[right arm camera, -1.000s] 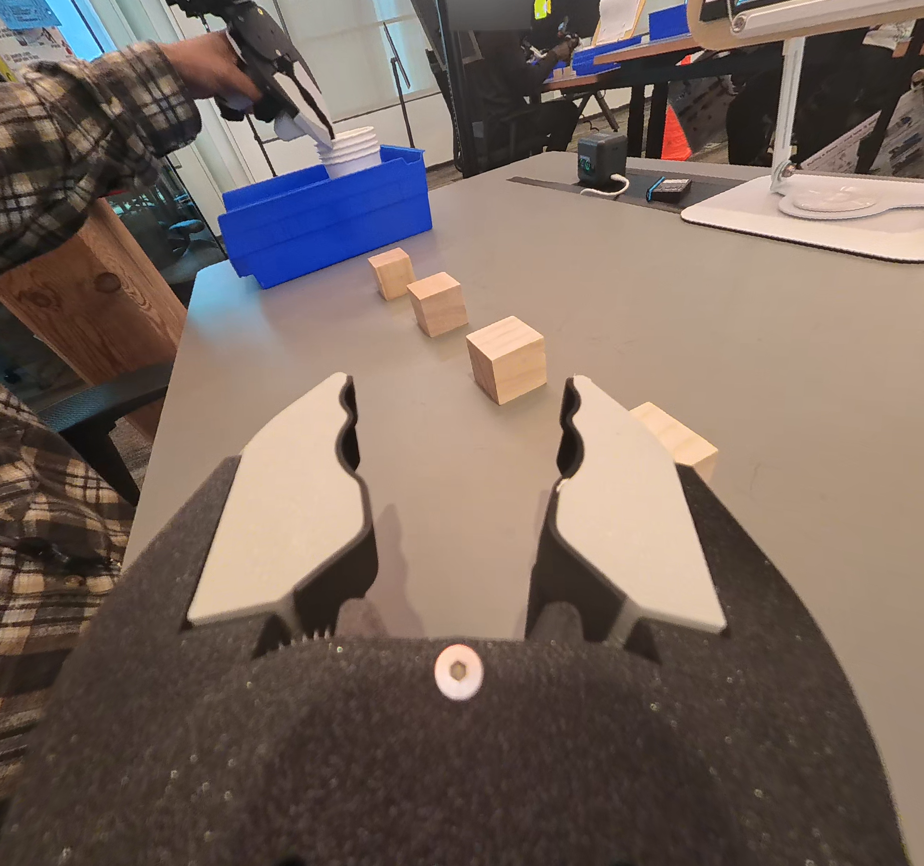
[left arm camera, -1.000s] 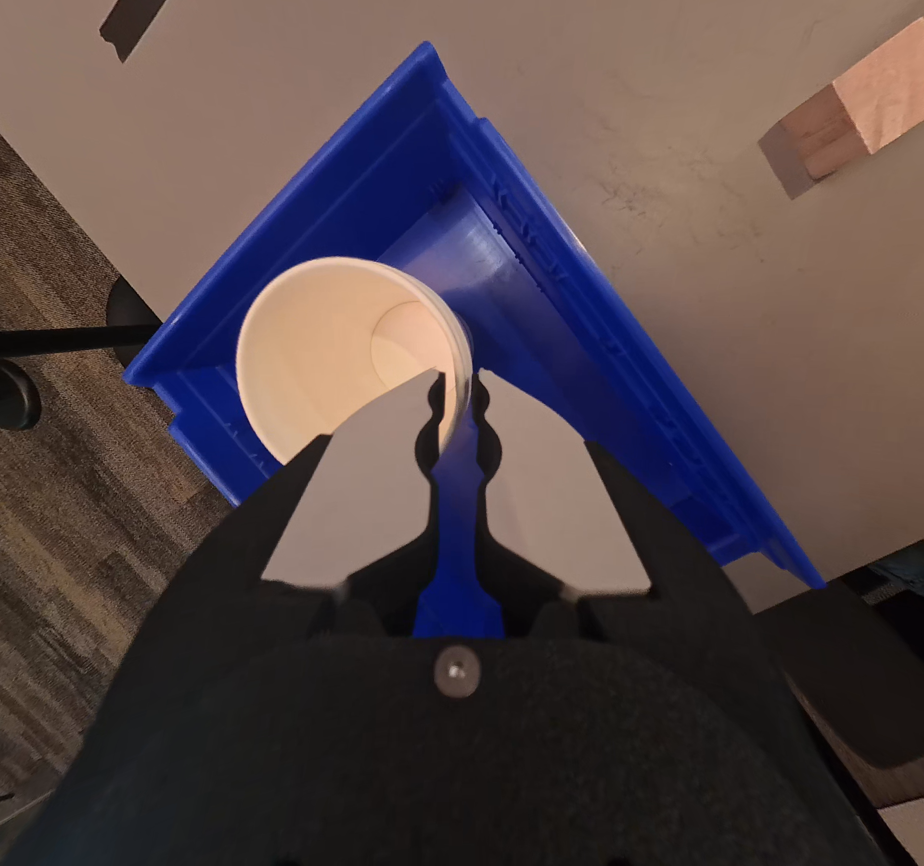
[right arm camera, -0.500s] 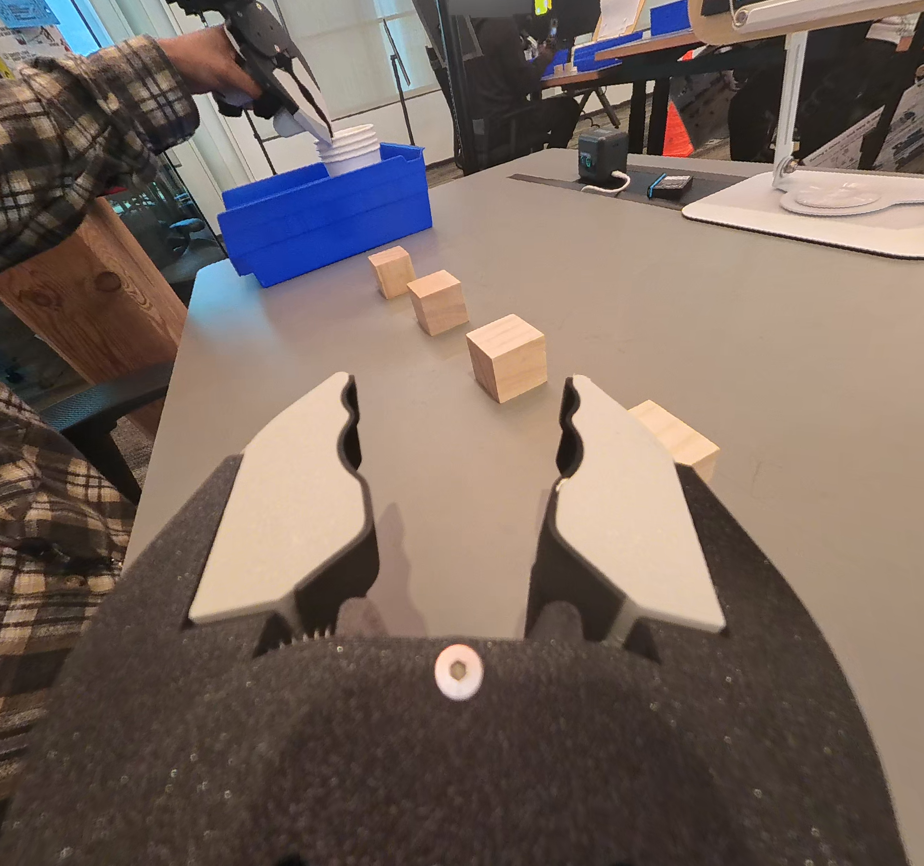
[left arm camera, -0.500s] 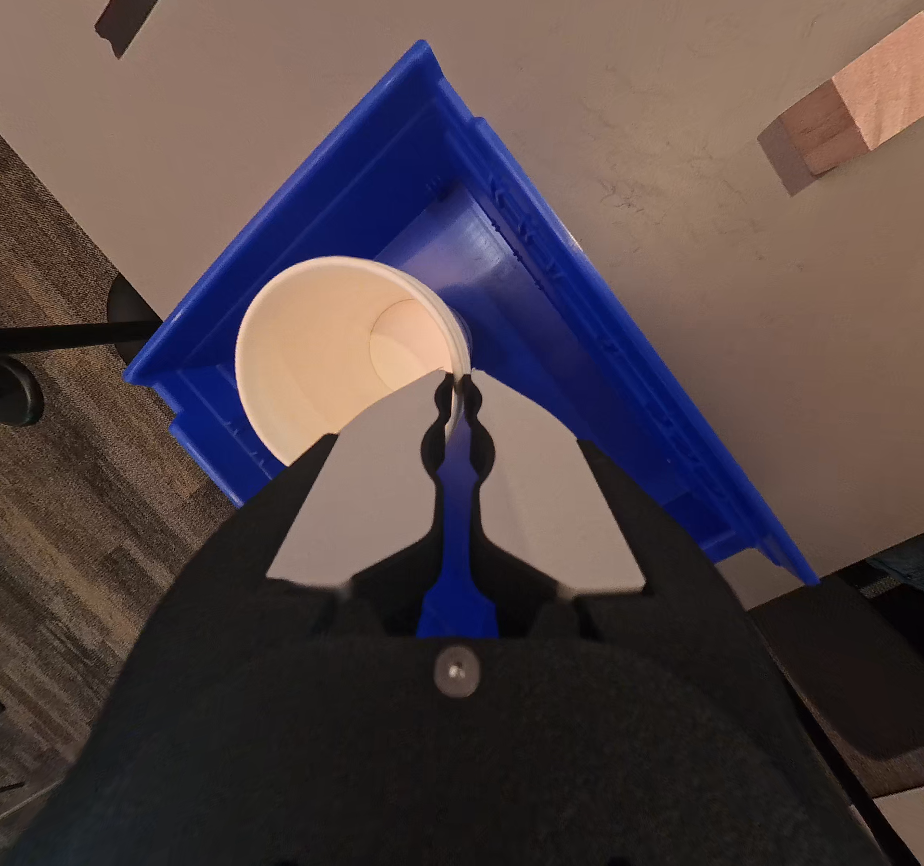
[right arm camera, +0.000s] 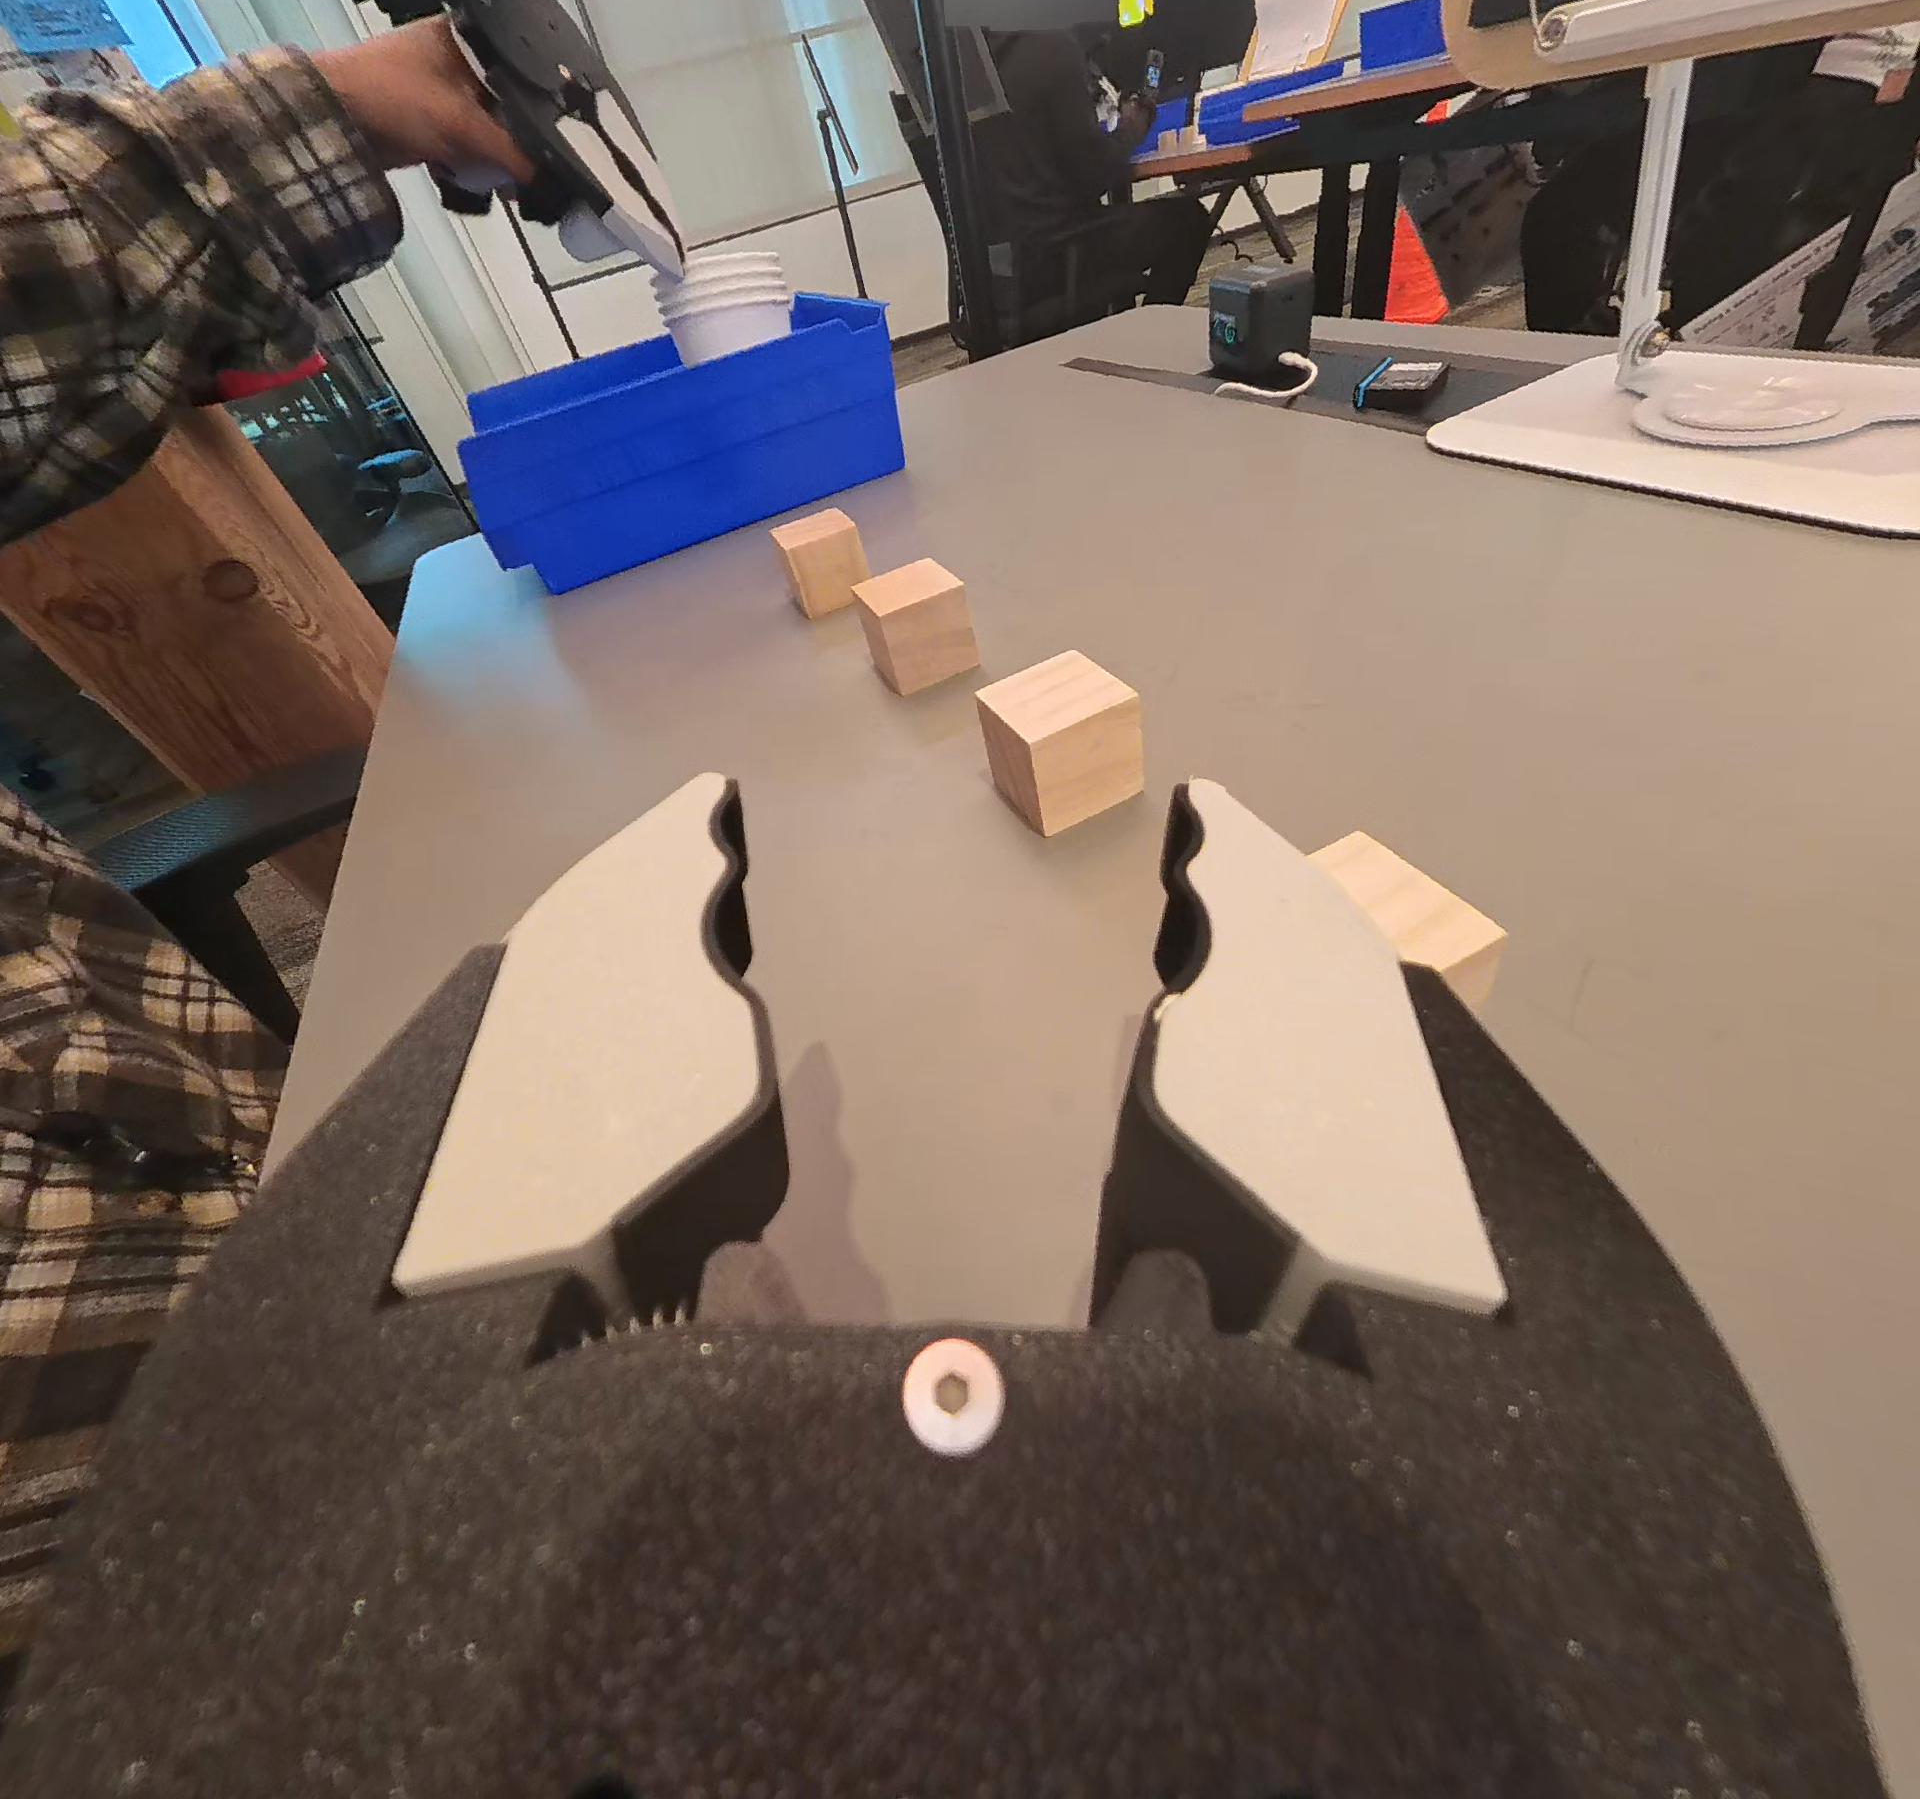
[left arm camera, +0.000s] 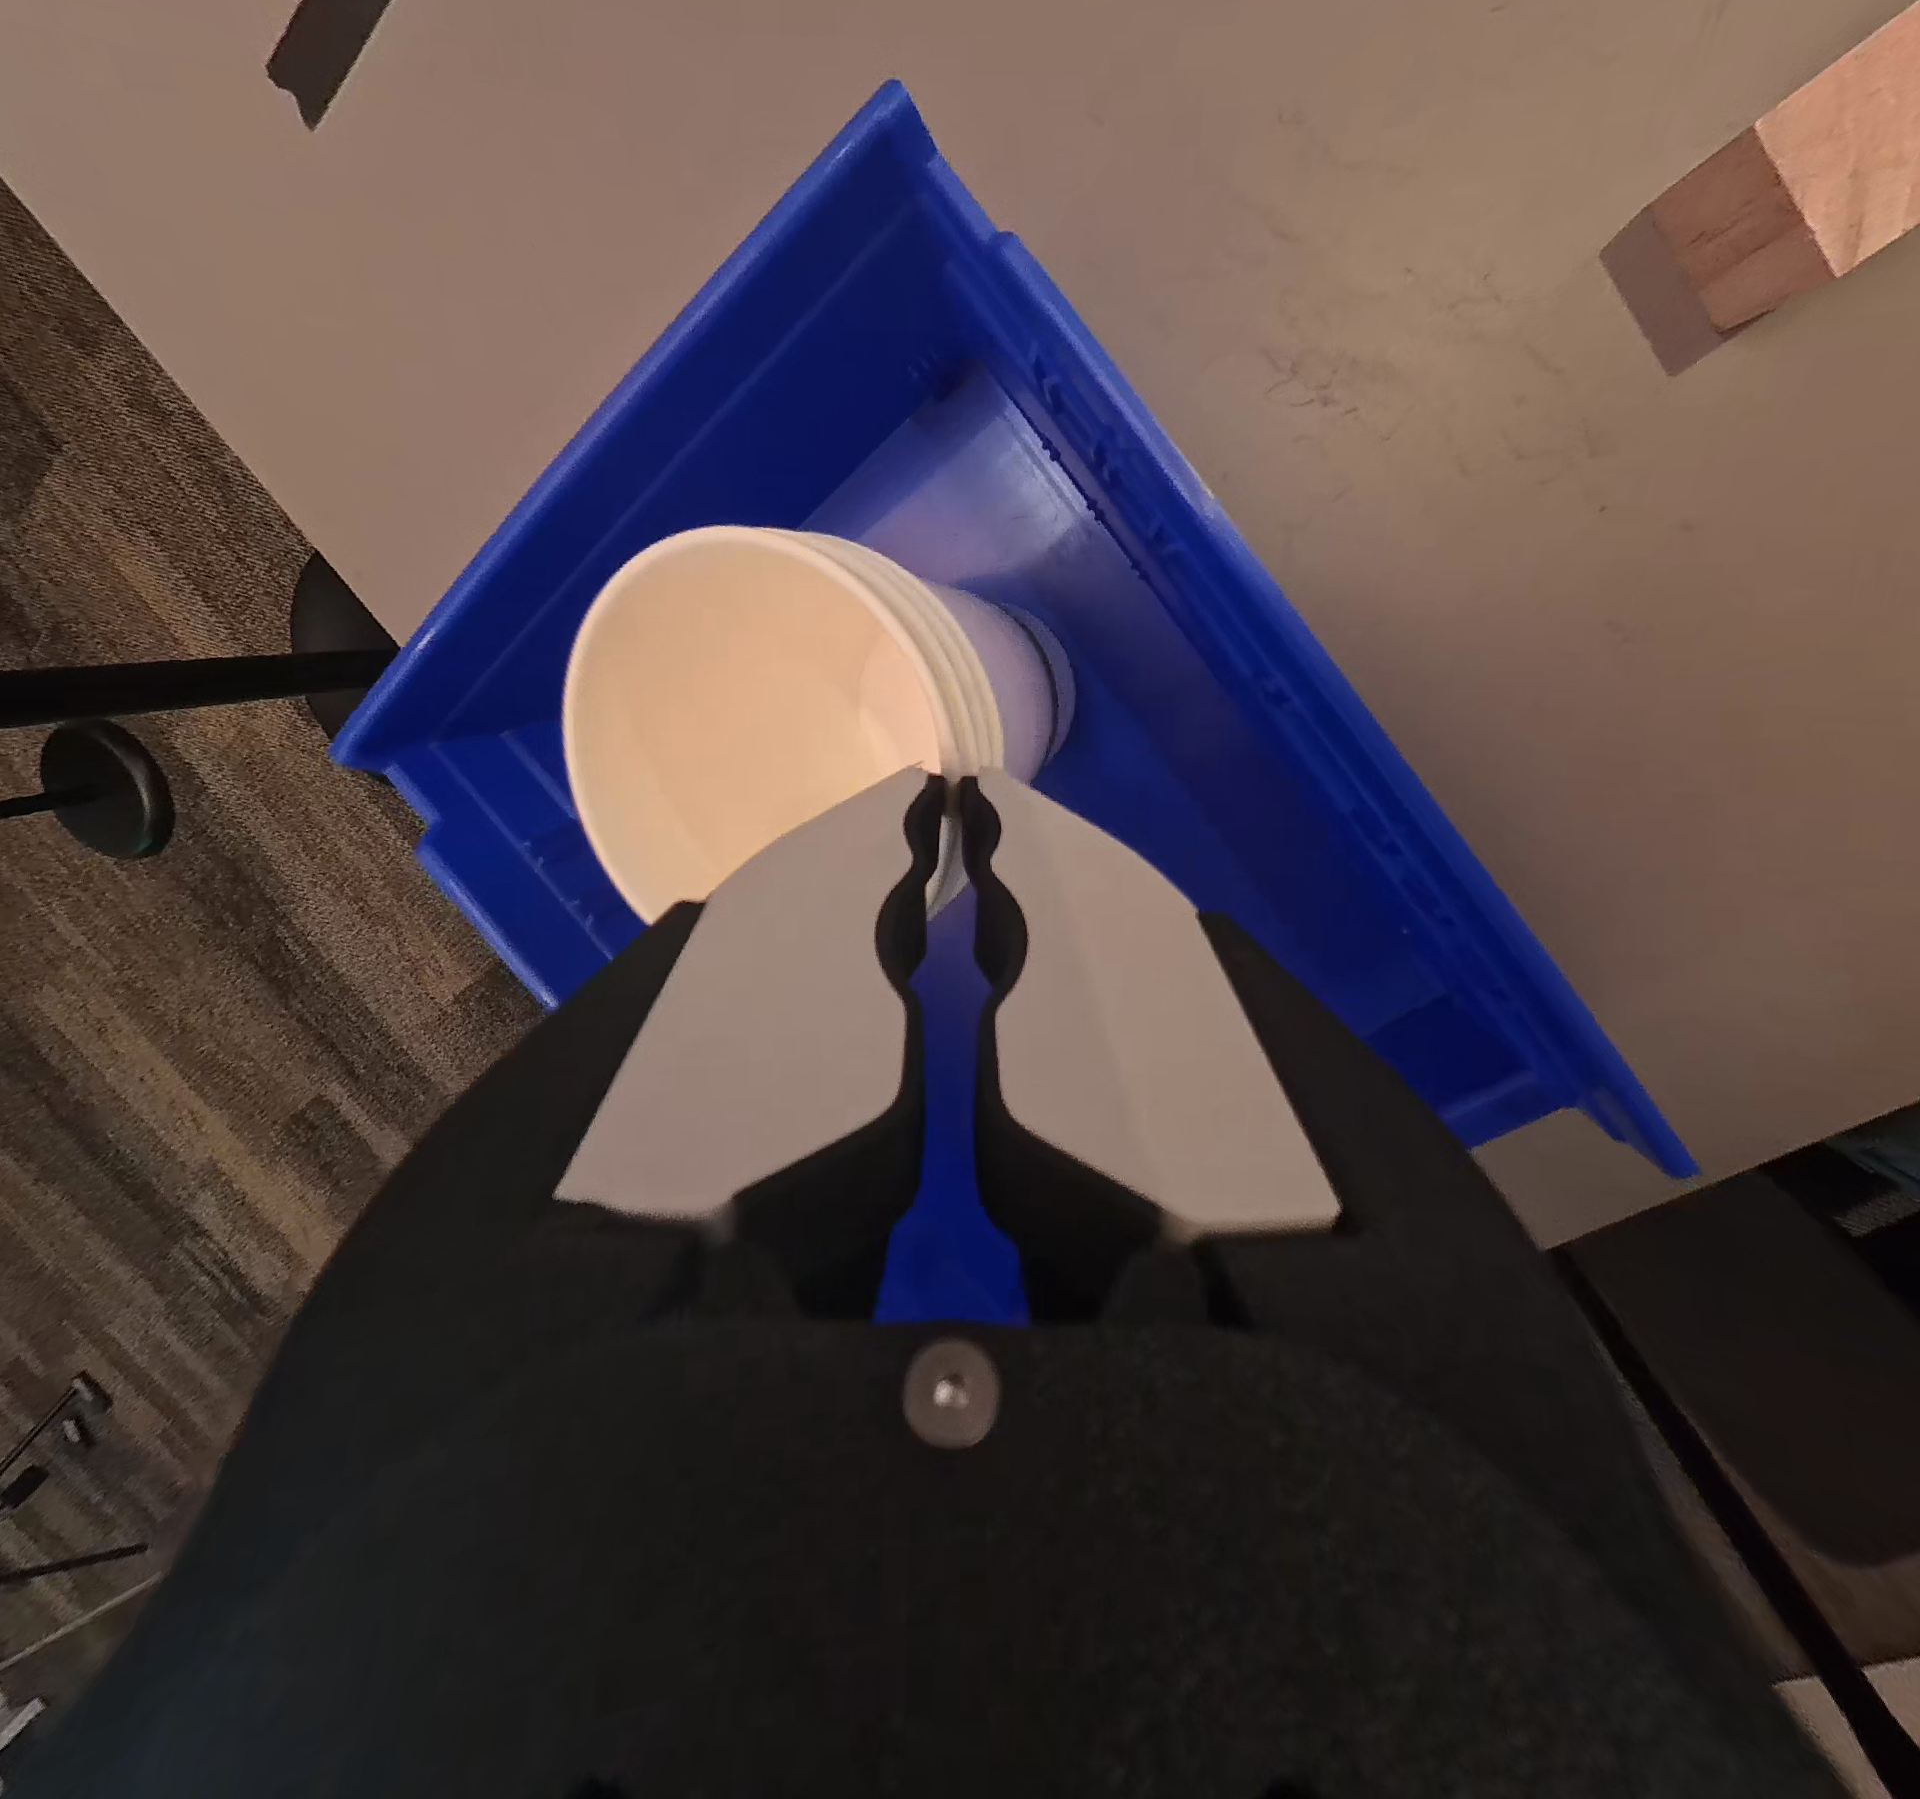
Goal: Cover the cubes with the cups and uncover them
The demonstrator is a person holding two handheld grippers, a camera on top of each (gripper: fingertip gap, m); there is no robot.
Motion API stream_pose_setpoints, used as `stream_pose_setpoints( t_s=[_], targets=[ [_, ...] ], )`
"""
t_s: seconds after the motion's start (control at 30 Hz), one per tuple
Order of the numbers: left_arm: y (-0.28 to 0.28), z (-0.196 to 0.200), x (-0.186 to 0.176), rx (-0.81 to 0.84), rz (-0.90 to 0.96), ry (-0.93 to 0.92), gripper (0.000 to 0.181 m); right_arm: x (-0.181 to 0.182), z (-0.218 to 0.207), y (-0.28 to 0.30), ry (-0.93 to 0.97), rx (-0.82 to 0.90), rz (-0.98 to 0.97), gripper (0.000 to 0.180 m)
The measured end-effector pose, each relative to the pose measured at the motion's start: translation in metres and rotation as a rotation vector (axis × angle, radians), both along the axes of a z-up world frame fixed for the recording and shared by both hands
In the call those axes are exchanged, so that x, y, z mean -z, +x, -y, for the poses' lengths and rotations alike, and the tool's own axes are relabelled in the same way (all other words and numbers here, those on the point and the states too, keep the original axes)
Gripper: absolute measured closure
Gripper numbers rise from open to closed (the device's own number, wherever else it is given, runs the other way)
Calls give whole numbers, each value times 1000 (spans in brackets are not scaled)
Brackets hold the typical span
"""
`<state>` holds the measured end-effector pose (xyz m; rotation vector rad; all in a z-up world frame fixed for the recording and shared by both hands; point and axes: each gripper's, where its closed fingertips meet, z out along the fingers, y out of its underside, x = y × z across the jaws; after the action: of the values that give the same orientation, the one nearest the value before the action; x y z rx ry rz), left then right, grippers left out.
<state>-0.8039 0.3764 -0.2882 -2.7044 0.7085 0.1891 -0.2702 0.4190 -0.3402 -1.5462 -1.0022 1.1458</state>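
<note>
A grey table fills most of the right wrist view, its top smooth and matte. Behind it the room is an office with tall windows, dark desks, a person seated at a far desk, and an orange cone on the floor. At the table's far right lie a white mat with a white stand base on it, a small black box with a white cable, and a dark strip under it. A wooden post stands left of the table, and the floor in the left wrist view is brown striped carpet.

A blue bin sits at the table's far left corner. A stack of white paper cups stands in it, mouth up, with several rolled rims showing one under another and a pale cream inside. The left gripper comes down from above, held by a hand in a plaid sleeve, and its jaws are closed on the rim of the top cup, one finger inside and one outside.

Four pale wooden cubes lie in a row running from the bin toward the camera: the farthest, the second, the third, and the nearest, partly hidden by a finger. The right gripper hovers low over the table with its jaws wide apart and nothing between them
</note>
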Motion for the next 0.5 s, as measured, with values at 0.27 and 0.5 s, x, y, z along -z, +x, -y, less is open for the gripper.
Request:
stream_pose_setpoints(
  t_s=[0.27, 0.5],
  targets=[
    [0, -1, -15, 8, -68, 50, 177, 0, 1, -1, 4, -1, 4, 104],
    [8, -2, -28, 23, -170, 91, 178, 0, 1, -1, 6, -1, 5, 104]
  ],
)
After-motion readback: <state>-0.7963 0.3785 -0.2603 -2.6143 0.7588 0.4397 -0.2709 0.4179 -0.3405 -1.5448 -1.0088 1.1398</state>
